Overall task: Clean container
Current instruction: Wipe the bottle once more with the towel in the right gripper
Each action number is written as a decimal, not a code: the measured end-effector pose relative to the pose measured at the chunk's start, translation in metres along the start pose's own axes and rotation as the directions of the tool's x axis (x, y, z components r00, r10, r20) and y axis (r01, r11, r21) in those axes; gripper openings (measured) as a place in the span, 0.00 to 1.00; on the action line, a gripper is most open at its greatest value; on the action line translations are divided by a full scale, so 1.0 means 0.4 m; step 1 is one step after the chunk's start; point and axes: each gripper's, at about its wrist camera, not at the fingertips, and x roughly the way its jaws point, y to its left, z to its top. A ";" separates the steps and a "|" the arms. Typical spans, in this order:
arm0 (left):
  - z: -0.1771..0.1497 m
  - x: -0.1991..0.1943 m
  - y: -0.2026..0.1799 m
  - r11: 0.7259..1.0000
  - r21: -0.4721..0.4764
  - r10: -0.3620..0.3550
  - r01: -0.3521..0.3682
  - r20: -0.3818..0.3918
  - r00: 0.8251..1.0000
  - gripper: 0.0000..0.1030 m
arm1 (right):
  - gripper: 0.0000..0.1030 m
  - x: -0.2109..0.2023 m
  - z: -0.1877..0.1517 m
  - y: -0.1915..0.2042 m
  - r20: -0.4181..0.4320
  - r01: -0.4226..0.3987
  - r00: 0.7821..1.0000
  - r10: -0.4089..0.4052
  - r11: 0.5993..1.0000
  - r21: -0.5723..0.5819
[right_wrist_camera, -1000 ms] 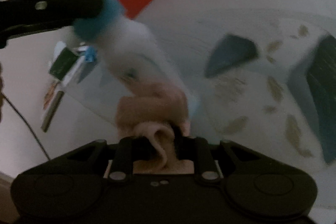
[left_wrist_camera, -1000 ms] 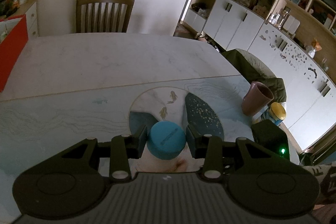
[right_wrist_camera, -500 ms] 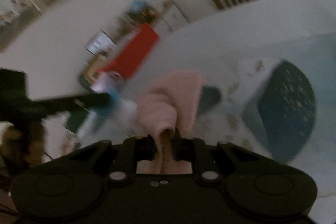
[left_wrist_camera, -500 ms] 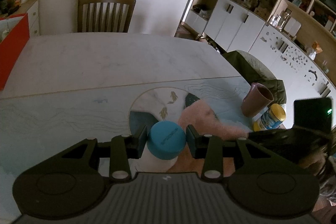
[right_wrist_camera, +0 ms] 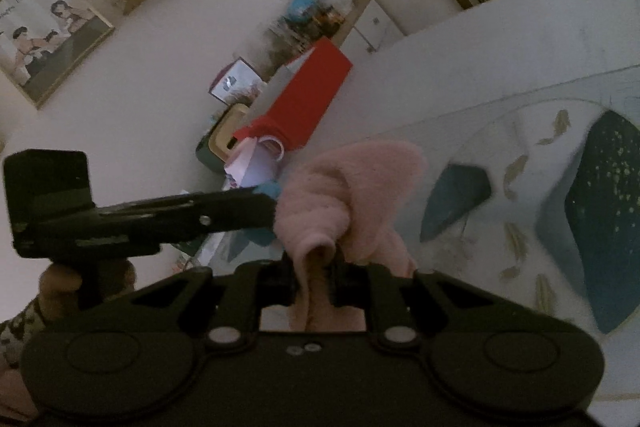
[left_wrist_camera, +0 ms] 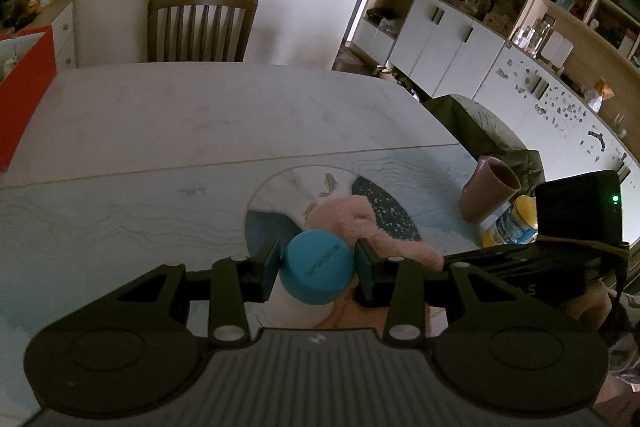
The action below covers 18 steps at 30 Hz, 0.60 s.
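Note:
A white container with a blue lid (left_wrist_camera: 317, 267) stands upright between the fingers of my left gripper (left_wrist_camera: 316, 265), which is shut on the lid. A pink cloth (right_wrist_camera: 344, 195) is pinched in my right gripper (right_wrist_camera: 314, 277), which is shut on a fold of it. In the left wrist view the pink cloth (left_wrist_camera: 360, 223) lies against the container's right side, just behind the lid. In the right wrist view the left gripper's body (right_wrist_camera: 148, 215) reaches in from the left, and the cloth hides most of the container; only a bit of blue lid (right_wrist_camera: 269, 190) shows.
A mauve cup (left_wrist_camera: 488, 193) and a yellow-lidded tin (left_wrist_camera: 510, 223) stand at the table's right edge. A patterned mat (left_wrist_camera: 120, 211) covers the near table. A red box (left_wrist_camera: 22, 87) sits far left, a wooden chair (left_wrist_camera: 200, 25) beyond the far edge. A person's hand (right_wrist_camera: 60, 279) holds the left gripper.
My right gripper swung the pink cloth up from low against the container's body to beside the lid. The left gripper kept the container still.

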 end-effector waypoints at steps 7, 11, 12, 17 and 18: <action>-0.004 -0.001 0.002 1.000 -0.012 -0.002 0.002 0.004 1.000 0.38 | 0.13 0.018 0.010 -0.026 -0.048 0.013 0.999 -0.013 1.000 -0.001; -0.007 0.001 0.004 1.000 -0.013 -0.006 0.006 0.007 1.000 0.38 | 0.13 0.040 0.015 -0.040 -0.092 0.038 0.995 -0.040 0.999 -0.018; -0.008 0.002 0.004 1.000 -0.012 -0.005 0.005 0.008 1.000 0.38 | 0.13 0.046 0.016 -0.044 -0.103 0.045 0.994 -0.047 0.999 -0.024; -0.012 -0.001 0.010 1.000 -0.015 -0.008 0.009 0.010 1.000 0.38 | 0.13 0.073 0.017 -0.065 -0.156 0.072 0.985 -0.078 0.996 -0.042; -0.012 -0.001 0.011 1.000 -0.017 -0.008 0.008 0.010 1.000 0.38 | 0.13 0.079 0.016 -0.068 -0.164 0.079 0.983 -0.085 0.996 -0.044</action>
